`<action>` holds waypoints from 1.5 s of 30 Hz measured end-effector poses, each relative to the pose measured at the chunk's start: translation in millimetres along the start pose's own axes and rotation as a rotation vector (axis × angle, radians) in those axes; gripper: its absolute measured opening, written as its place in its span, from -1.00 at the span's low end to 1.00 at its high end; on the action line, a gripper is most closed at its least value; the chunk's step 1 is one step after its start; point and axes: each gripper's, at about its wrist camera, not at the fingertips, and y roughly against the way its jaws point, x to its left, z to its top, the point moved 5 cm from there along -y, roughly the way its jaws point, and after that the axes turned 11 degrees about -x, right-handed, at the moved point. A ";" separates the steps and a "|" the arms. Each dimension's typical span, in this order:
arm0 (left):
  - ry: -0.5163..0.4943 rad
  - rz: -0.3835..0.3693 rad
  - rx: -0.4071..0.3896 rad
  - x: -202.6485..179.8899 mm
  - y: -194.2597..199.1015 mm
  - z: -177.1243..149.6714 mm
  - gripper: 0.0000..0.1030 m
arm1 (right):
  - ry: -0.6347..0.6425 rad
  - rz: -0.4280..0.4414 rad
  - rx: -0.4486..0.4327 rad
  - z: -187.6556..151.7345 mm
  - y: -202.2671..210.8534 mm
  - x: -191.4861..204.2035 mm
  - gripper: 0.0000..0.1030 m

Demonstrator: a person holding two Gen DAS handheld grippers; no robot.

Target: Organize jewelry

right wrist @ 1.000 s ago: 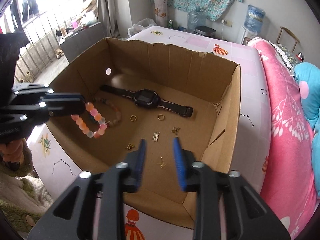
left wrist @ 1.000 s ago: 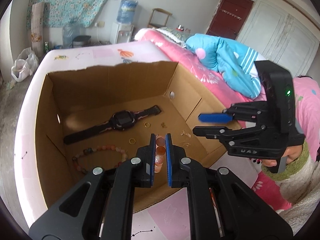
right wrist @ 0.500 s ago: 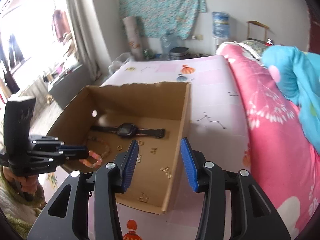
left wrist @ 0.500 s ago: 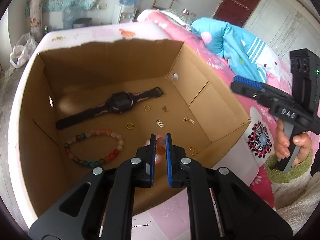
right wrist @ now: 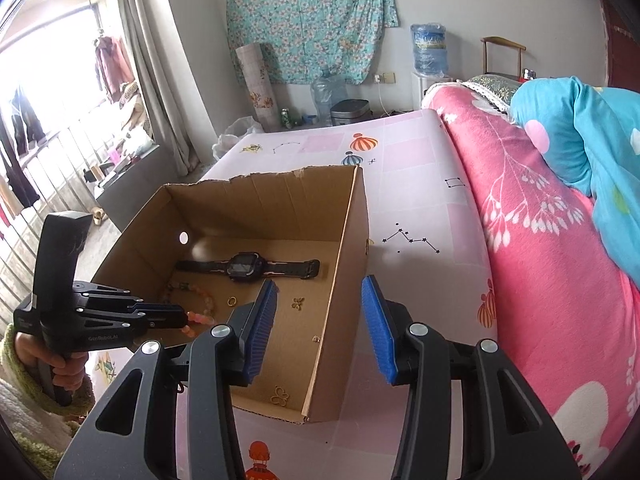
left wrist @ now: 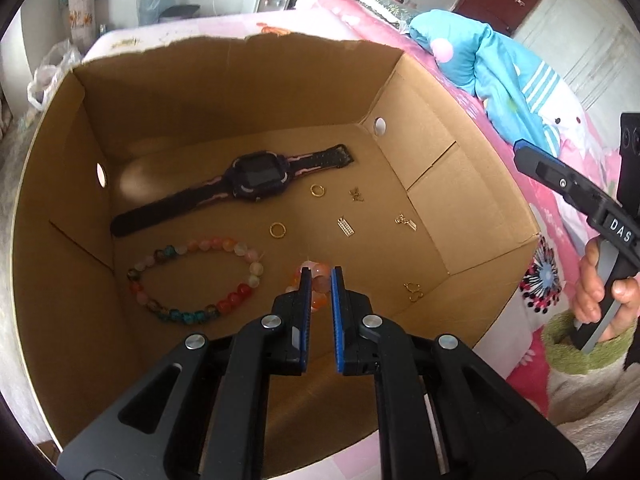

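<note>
Left gripper (left wrist: 321, 280) clamped on orange bead bracelet (left wrist: 316, 286) inside cardboard box (left wrist: 472, 216)
Right gripper (right wrist: 320, 320) jaws part-open and empty, having just widened, straddling the box's side wall; bracelet hangs just above the floor beside multicoloured bracelet (left wrist: 196, 276)

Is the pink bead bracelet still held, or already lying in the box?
Held: left gripper is shut on the pink bead bracelet, inside the box.
</note>
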 end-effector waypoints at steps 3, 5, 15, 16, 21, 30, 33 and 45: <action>0.011 0.002 0.005 1.5 0.5 -0.8 -0.83 | -0.006 -0.001 0.001 -0.5 -0.1 -1.1 -0.15; 0.022 0.002 0.006 3.0 1.7 -0.8 -0.82 | -0.011 -0.002 -0.001 -0.4 0.4 -1.9 -0.15; 0.016 0.024 -0.039 3.8 14.9 -0.6 -0.63 | -0.040 0.000 -0.015 0.5 4.8 -0.9 -0.14; 0.006 0.029 -0.054 3.3 19.0 0.0 -0.54 | -0.043 0.002 -0.017 1.1 5.8 -0.5 -0.12; -0.041 0.071 -0.161 -2.1 50.6 4.4 -0.07 | -0.078 0.021 -0.035 0.7 17.0 8.2 0.25; -0.024 0.181 -0.340 -2.6 101.2 7.5 0.76 | -0.140 0.025 -0.025 -13.7 30.4 41.9 0.60; 0.004 0.240 -0.389 3.2 114.2 6.6 0.82 | -0.106 -0.057 0.008 -19.0 28.3 55.0 0.69; 0.080 0.505 -0.386 25.8 132.1 12.0 0.83 | -0.045 -0.270 0.050 -15.1 25.3 73.5 0.84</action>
